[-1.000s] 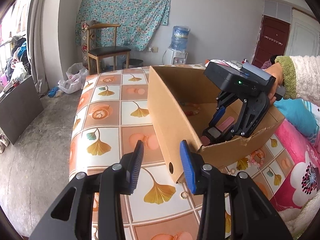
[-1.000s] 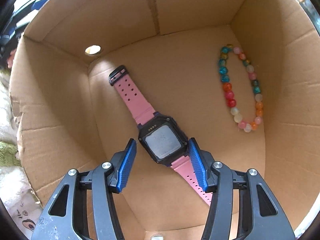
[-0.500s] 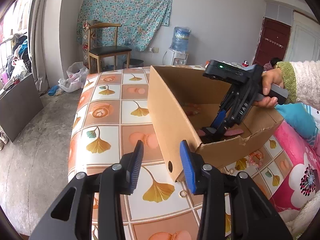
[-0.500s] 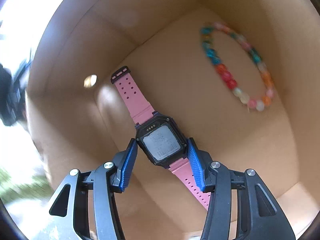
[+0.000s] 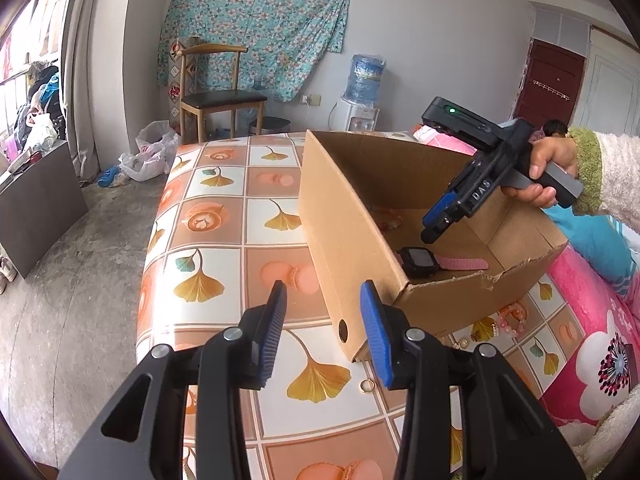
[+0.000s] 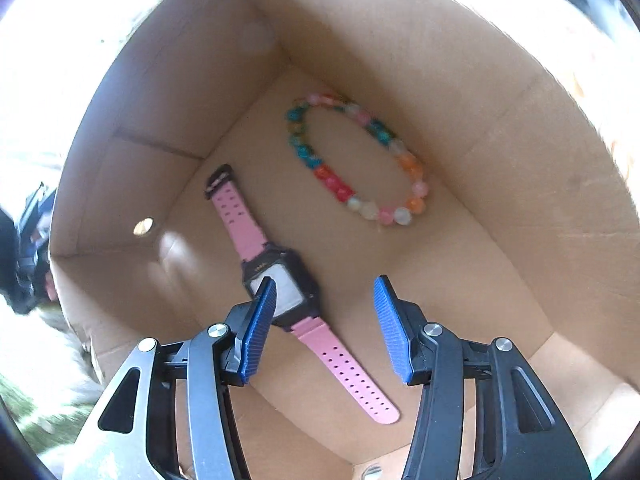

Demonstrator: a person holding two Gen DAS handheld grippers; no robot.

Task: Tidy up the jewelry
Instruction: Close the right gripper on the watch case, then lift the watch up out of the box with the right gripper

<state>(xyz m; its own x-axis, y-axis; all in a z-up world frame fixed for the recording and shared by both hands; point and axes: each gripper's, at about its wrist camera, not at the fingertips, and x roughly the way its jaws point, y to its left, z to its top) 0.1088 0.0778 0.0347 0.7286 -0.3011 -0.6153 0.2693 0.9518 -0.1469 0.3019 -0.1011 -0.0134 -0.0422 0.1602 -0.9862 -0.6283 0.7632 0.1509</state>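
The right gripper [image 6: 324, 320] hangs with fingers parted and empty above the pink-strapped black square watch [image 6: 280, 288] lying in the brown cardboard box [image 6: 500, 184], while the left gripper [image 5: 322, 334] also gapes empty.

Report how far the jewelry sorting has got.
Done: the watch and the bead bracelet lie in the box. In hand: nothing; the right gripper hangs open above the watch, and the left gripper is open over the table. Left: a ring and a pink bracelet on the table beside the box.
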